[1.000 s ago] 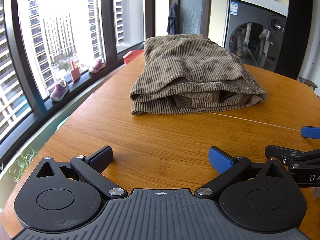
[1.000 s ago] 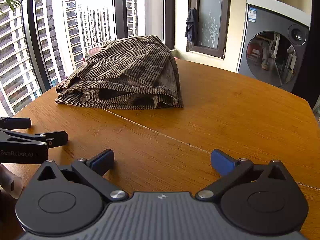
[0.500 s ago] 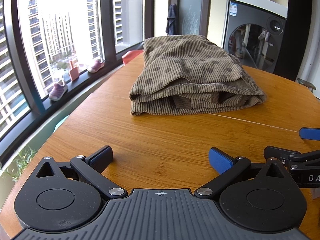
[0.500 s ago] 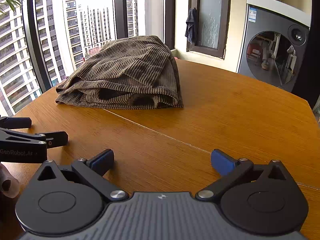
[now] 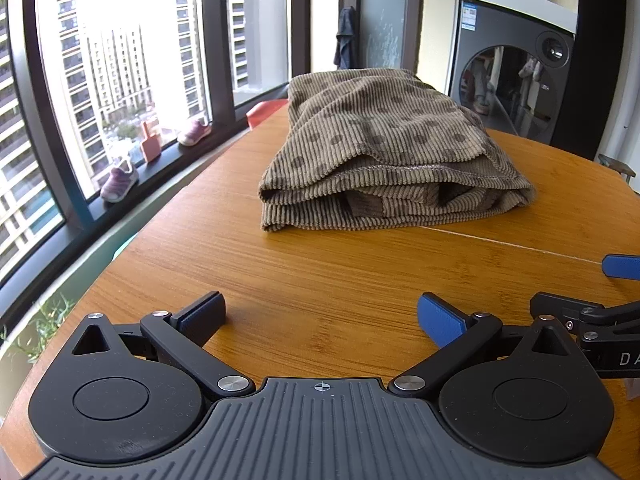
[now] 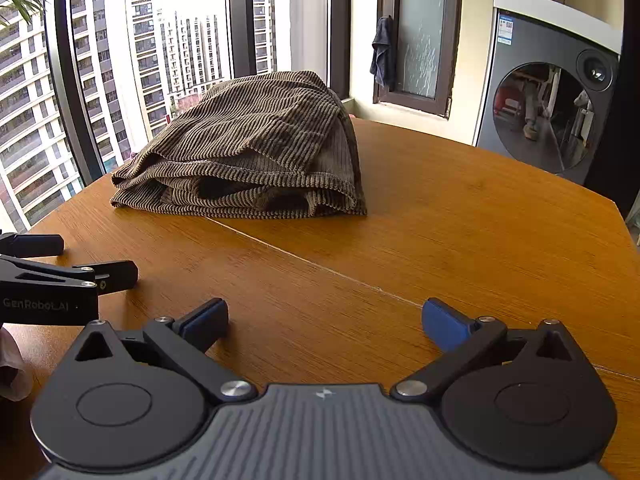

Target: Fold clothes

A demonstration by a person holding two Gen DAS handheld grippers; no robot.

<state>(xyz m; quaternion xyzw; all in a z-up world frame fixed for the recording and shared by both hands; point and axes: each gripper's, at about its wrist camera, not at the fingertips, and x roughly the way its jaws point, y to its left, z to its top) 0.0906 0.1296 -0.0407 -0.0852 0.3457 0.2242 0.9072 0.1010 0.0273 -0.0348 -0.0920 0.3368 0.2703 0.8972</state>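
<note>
Two blue-padded fingers of the left gripper (image 5: 320,316) are seen spread wide apart at the bottom of the left wrist view, with nothing held between them and bare wooden table (image 5: 320,280) beneath. A folded brown corduroy garment (image 5: 384,152), dotted with darker spots, is seen lying on the table in the upper centre of the frame, well apart from the fingers. Part of the right gripper (image 5: 600,292) is visible at the right edge. Small shoes (image 5: 120,180) are seen on the windowsill at the left, and a washing machine (image 5: 516,76) at the upper right. In the right wrist view, the right gripper (image 6: 324,320) is likewise shown with its jaws wide open and empty at the bottom of the frame. The folded garment (image 6: 256,148) is seen in the upper left centre, resting on the table (image 6: 480,240) against the window, while the left gripper (image 6: 80,260) enters at the left edge.
</note>
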